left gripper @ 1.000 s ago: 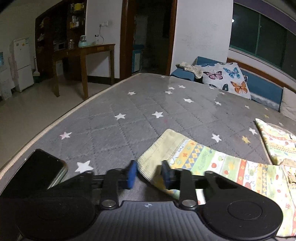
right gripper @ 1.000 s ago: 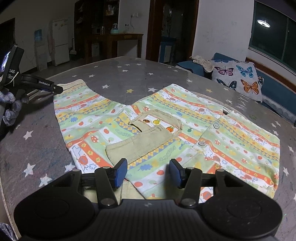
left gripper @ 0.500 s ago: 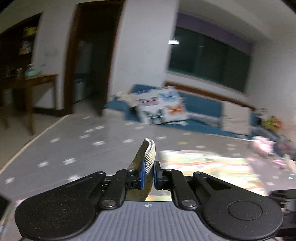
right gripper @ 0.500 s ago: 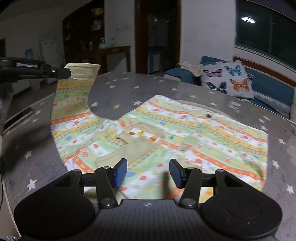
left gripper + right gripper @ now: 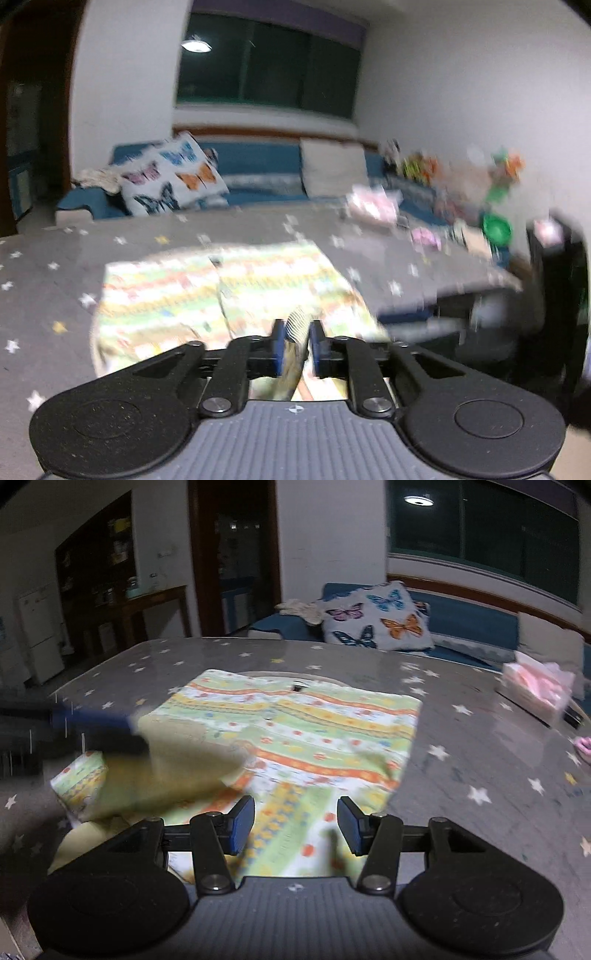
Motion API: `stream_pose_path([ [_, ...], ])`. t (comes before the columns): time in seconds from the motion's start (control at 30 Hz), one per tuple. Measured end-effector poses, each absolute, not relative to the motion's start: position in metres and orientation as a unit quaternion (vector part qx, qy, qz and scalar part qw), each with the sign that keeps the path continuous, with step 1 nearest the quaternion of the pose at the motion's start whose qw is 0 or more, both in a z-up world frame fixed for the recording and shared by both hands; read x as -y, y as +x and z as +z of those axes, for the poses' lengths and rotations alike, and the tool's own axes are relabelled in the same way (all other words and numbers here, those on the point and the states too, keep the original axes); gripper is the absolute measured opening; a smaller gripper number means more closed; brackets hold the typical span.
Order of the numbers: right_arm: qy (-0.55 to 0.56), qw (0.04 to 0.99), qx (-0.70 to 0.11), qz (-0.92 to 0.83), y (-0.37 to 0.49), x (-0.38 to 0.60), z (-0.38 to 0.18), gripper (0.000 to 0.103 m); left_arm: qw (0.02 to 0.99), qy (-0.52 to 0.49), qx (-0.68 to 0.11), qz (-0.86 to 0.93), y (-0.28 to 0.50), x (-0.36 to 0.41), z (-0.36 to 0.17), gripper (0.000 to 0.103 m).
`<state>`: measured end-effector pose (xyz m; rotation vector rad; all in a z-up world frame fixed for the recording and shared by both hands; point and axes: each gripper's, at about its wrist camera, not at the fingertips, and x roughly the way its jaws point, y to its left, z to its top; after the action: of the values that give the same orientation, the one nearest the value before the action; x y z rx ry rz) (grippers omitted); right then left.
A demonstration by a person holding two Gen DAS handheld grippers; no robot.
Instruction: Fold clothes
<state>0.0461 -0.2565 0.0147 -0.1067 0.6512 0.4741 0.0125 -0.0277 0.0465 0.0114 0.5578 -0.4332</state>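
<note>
My left tongs (image 5: 295,345) are opening with the cuff (image 5: 296,325) between the pads, sleeve folded over the shirt (image 5: 303,734) on the bed (image 5: 480,753). My right tongs (image 5: 295,825) hang apart, empty. Risk: the cuff snags and drags the fold askew.

Your left gripper (image 5: 296,345) and right gripper (image 5: 295,825) looked alike: glossy black linkage arms with silver screws, blue pads, a ribbed grey body with what seemed a small crosshair mark.
</note>
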Motion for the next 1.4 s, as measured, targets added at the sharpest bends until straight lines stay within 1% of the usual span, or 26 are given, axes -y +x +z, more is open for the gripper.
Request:
stream_pose_path([
  [0.03,-0.048,0.920,-0.317,0.226,0.046,0.260,0.015,0.049,0.936,0.014,-0.276,-0.217,0.010,0.031,0.043,0.038],
  [0.07,-0.042,0.921,-0.317,0.223,0.046,0.263,0.016,0.049,0.935,0.024,-0.278,-0.221,0.008,0.033,0.040,0.043],
  [0.1,-0.034,0.921,-0.318,0.222,0.048,0.265,0.016,0.049,0.935,0.031,-0.276,-0.222,0.003,0.033,0.039,0.051],
  [0.17,-0.016,0.919,-0.324,0.225,0.050,0.268,0.017,0.049,0.937,0.043,-0.267,-0.219,-0.004,0.030,0.041,0.055],
  [0.23,-0.001,0.913,-0.332,0.236,0.053,0.265,0.016,0.046,0.942,0.049,-0.260,-0.207,-0.007,0.021,0.042,0.064],
  [0.33,0.010,0.903,-0.345,0.256,0.055,0.255,0.011,0.043,0.952,0.049,-0.249,-0.170,-0.009,0.001,0.044,0.073],
  [0.43,0.008,0.893,-0.360,0.271,0.054,0.241,0.004,0.040,0.958,0.043,-0.258,-0.120,-0.003,-0.027,0.039,0.076],
  [0.63,-0.003,0.891,-0.376,0.255,0.054,0.230,-0.006,0.035,0.959,0.026,-0.279,-0.047,0.000,-0.072,0.025,0.077],
  [0.7,-0.004,0.890,-0.378,0.256,0.053,0.229,-0.006,0.025,0.958,0.024,-0.283,-0.040,0.000,-0.077,0.020,0.077],
  [0.77,-0.009,0.888,-0.380,0.258,0.051,0.226,-0.006,0.022,0.957,0.021,-0.286,-0.035,0.001,-0.081,0.016,0.079],
  [0.8,-0.013,0.889,-0.379,0.256,0.051,0.224,-0.005,0.014,0.957,0.020,-0.288,-0.034,0.001,-0.082,0.014,0.079],
  [0.83,-0.017,0.890,-0.378,0.254,0.050,0.223,-0.004,0.010,0.956,0.018,-0.290,-0.031,0.002,-0.083,0.012,0.079],
  [0.87,-0.017,0.891,-0.377,0.251,0.050,0.222,-0.003,0.009,0.956,0.016,-0.292,-0.027,0.003,-0.084,0.011,0.079],
  [1.03,-0.032,0.901,-0.359,0.242,0.047,0.218,0.010,0.007,0.956,0.005,-0.294,-0.014,0.007,-0.093,0.009,0.082],
  [1.3,-0.052,0.923,-0.298,0.238,0.042,0.213,0.053,0.006,0.953,0.005,-0.304,-0.010,0.009,-0.101,0.003,0.082],
  [1.4,-0.050,0.924,-0.311,0.217,0.051,0.216,0.043,0.006,0.951,0.008,-0.308,-0.008,0.009,-0.102,0.001,0.082],
])
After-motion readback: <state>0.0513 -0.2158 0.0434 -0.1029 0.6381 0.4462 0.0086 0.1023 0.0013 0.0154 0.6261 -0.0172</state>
